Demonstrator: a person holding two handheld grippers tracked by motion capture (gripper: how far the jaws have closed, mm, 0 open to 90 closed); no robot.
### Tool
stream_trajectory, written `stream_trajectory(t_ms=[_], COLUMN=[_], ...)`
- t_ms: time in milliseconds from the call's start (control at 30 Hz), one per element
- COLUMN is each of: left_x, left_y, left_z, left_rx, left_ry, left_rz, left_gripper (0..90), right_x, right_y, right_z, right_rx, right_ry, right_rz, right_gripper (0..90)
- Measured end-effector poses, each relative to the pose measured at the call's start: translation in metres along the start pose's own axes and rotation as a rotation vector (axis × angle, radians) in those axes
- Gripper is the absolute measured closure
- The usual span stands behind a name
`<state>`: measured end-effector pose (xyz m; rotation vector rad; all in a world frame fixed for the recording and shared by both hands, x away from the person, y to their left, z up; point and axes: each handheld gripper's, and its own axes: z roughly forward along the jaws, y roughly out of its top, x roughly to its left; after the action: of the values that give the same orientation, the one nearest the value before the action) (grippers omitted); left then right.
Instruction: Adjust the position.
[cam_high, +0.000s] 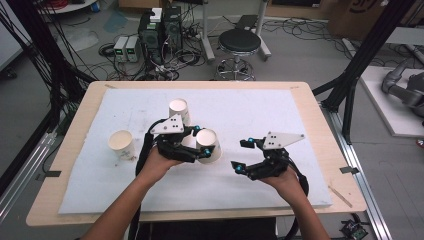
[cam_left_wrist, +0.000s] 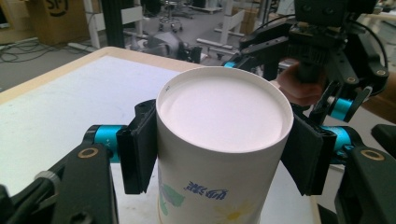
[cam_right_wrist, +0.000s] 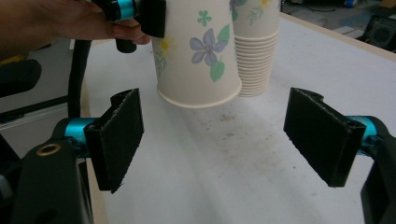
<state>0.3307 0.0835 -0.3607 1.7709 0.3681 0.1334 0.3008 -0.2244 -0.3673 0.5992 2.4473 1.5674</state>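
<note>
Three cups (cam_high: 208, 145) – white mat (cam_high: 260, 115), cabled floor (cam_high: 300, 50).

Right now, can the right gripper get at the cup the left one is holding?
Probably yes. The right gripper is open, and the cup, held upside down above the mat by the left gripper, hangs just ahead with nothing between.
</note>
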Motion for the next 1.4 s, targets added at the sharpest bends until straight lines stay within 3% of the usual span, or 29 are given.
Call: stream_trajectory(t_ms=[300, 600, 1133, 1400], left_x=[-0.007, -0.014, -0.020, -0.021], left_y=[-0.002, -0.002, -0.001, -0.001], left_z=[0.011, 0.018, 0.026, 0.028], left_rx=[0.008, 0.004, -0.017, -0.029], left_ry=[-0.081, -0.185, -0.269, -0.293], left_rz=[0.001, 0.013, 0.012, 0.015], left_gripper=[34.8, 35.0, 35.2, 35.7], right_x=[0.006, 0.008, 0.011, 0.010], right_y=[-0.003, -0.008, -0.011, -0.014], right_z=[0.007, 0.018, 0.028, 0.030], right_rx=[-0.006, -0.004, -0.019, -0.026], right_ry=[0.055, 0.129, 0.212, 0.252], right_rz=[-0.035, -0.039, -0.036, -0.031], right_gripper=[20.3, 20.4, 21.3, 30.8])
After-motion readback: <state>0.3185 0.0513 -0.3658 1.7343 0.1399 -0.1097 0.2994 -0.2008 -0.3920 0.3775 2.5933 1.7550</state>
